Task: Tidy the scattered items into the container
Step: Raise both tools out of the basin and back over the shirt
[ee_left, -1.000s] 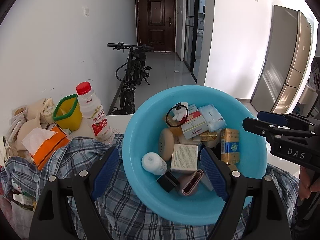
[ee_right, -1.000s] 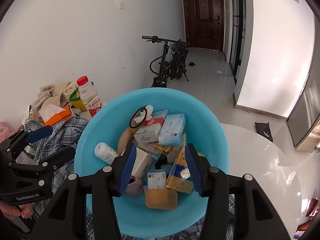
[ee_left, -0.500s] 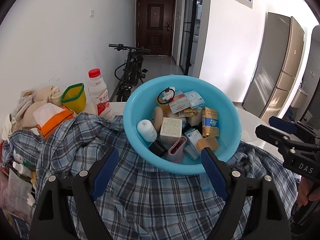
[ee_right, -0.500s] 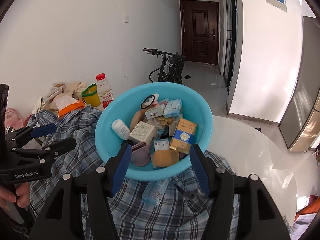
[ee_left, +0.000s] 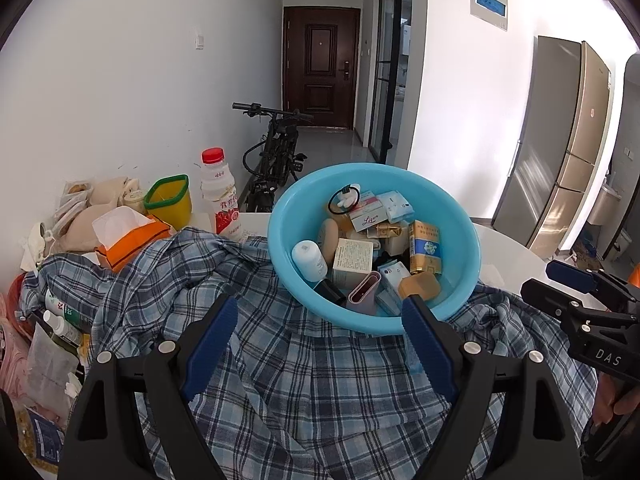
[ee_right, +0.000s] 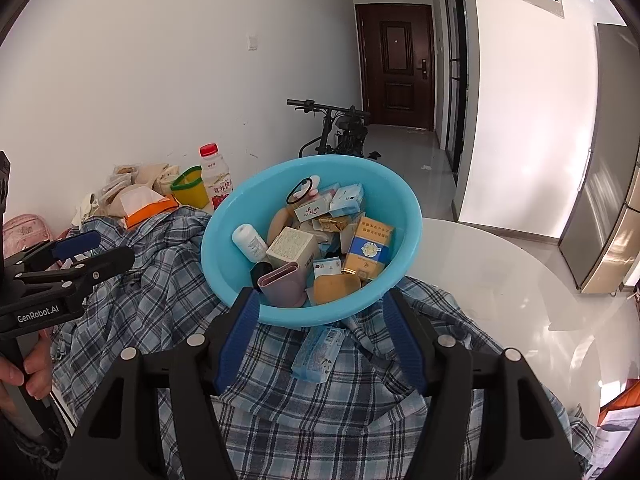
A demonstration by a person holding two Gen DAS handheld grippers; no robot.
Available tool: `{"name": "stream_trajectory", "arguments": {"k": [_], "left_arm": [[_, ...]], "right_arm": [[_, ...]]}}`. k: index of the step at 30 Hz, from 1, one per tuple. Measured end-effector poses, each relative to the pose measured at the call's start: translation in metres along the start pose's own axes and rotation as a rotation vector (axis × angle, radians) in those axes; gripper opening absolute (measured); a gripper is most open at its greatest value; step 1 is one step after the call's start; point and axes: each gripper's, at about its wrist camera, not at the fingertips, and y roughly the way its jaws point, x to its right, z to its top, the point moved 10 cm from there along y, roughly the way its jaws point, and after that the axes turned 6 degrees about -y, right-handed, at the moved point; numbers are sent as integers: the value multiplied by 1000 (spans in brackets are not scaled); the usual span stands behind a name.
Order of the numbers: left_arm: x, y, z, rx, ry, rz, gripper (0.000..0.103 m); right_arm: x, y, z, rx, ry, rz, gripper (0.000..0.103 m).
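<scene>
A light blue basin (ee_left: 280, 240) (ee_right: 408, 216) sits on a crumpled plaid shirt (ee_left: 304, 392) (ee_right: 160, 280). It holds several items, among them a white bottle (ee_right: 250, 242), a yellow and blue box (ee_right: 368, 248), a pink case (ee_right: 282, 284) and a tan block (ee_right: 334, 288). A pale blue tissue pack (ee_right: 318, 354) lies on the shirt just in front of the basin. My left gripper (ee_left: 320, 308) (ee_right: 60, 264) stands open and empty, short of the basin. My right gripper (ee_right: 320, 298) (ee_left: 580, 288) is opening, with nothing pressed between its pads; the tissue pack lies lower down between them.
At the back left stand a red-capped bottle (ee_left: 220, 196), a yellow cup with a green rim (ee_left: 168, 200) and an orange tissue box (ee_left: 128, 236). The white round table (ee_right: 500, 280) shows to the right. A bicycle (ee_left: 276, 152) and a fridge (ee_left: 560, 140) stand beyond.
Both grippers have drawn back from the basin, which now looks smaller and farther off. The right jaws have spread wider. The tissue pack on the shirt has come into view.
</scene>
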Motion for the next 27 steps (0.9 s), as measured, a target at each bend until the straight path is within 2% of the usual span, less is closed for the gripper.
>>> {"name": "stream_trajectory", "arguments": {"k": [7, 11, 19, 27], "left_arm": [[9, 1, -20, 43, -8, -73, 86], [3, 15, -39, 67, -19, -40, 89], [-9, 58, -89, 47, -64, -65, 89], [-10, 71, -107, 73, -29, -58, 89]], "right_arm": [[5, 4, -23, 54, 68, 10, 66], [6, 14, -44, 62, 51, -38, 66], [-2, 39, -89, 53, 45, -55, 66], [-9, 59, -108, 46, 30, -43, 66]]}}
